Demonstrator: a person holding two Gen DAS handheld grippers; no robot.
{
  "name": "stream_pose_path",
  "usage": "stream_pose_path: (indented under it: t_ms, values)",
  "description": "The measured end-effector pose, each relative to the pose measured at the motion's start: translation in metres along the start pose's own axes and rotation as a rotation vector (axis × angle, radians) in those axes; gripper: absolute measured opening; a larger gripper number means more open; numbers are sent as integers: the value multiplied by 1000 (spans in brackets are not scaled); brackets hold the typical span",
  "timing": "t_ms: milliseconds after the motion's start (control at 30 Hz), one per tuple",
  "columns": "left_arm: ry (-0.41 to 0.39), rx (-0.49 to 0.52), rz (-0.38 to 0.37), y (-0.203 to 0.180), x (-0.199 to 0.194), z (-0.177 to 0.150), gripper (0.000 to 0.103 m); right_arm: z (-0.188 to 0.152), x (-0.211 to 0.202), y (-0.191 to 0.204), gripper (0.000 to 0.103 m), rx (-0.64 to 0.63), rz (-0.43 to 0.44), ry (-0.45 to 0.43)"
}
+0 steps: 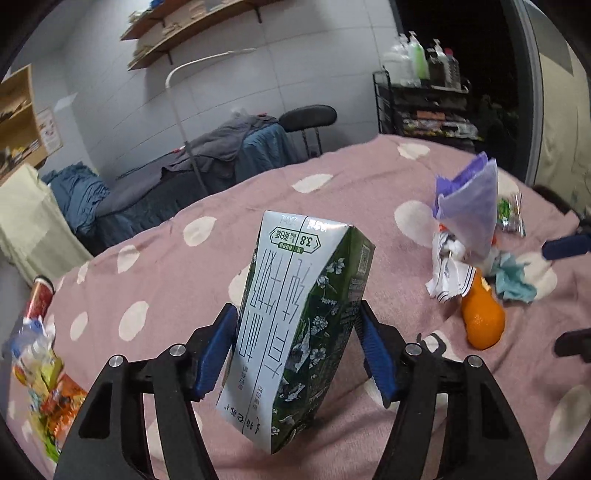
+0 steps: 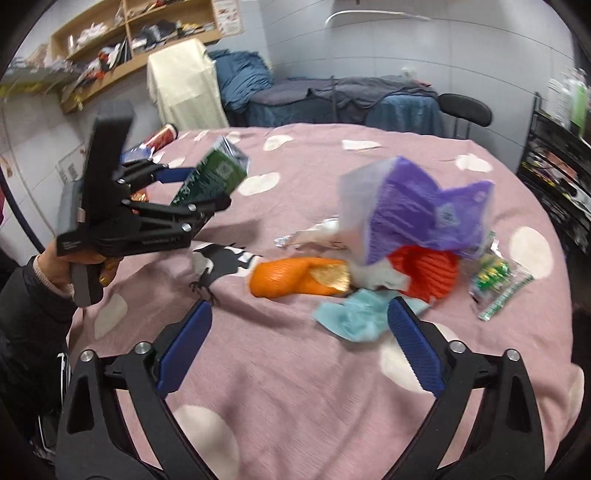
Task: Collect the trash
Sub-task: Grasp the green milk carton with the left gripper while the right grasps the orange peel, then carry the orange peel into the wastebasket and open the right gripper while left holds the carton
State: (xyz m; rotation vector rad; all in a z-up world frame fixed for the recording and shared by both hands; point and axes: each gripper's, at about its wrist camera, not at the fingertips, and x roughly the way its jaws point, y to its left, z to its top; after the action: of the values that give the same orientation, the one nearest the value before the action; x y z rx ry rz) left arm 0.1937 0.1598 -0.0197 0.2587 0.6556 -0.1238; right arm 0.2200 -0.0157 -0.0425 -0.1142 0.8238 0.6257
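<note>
Milk carton [image 1: 299,328], green and white, tilted, caught between the blue pads [image 1: 216,354] of the left gripper [image 1: 295,347], lifted clear of the pink spotted bedspread [image 1: 177,280]; both pads pressed against its sides. Seen again from the right wrist as a green box [image 2: 212,175] in that same gripper [image 2: 192,188], gripped from below by a hand [image 2: 88,262] in a dark sleeve. Right gripper [image 2: 299,347] spread wide, nothing between its pads, hovering just above the bedspread [image 2: 295,406] near a heap of rubbish. In the heap: crumpled pale blue tissue [image 2: 354,317] just ahead of the right pad [image 2: 415,347], orange wrapper [image 2: 288,277] with a gold patch beside it, red ribbed cup [image 2: 428,273] lying on its side, purple and clear plastic bag [image 2: 417,206] on top, white crumpled paper [image 2: 321,232] behind, small green and clear packet [image 2: 498,280] off to the right. Black and white print [image 2: 221,262] on the cloth between the two grippers. Further off, at the far left edge of the bed, red can [image 1: 38,295] and a cluster of bright snack wrappers [image 1: 48,387]. Beyond the bed, dark stool [image 1: 308,118], heaped blue and grey bedding [image 1: 221,151], wooden wall shelves [image 1: 184,29], black wire rack [image 1: 424,107] with bottles.
</note>
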Motion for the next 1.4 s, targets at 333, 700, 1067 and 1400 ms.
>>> stream_pose_path:
  t_ms: [333,700,1067,1400]
  values:
    - [-97,-196,34,-4,-30,-21,61,23,67,3,48,53,-22,154]
    - [-153,-330,60,-13,-58,-36,51,10,16,-1,34,83,94,4]
    - [-202,-396,60,-26,-84,-37,50,-11,-53,-1,33,46,94,-144]
    - [-272,-344,-30,-67,-107,-16,50,-40,-102,-25,33,84,58,-238]
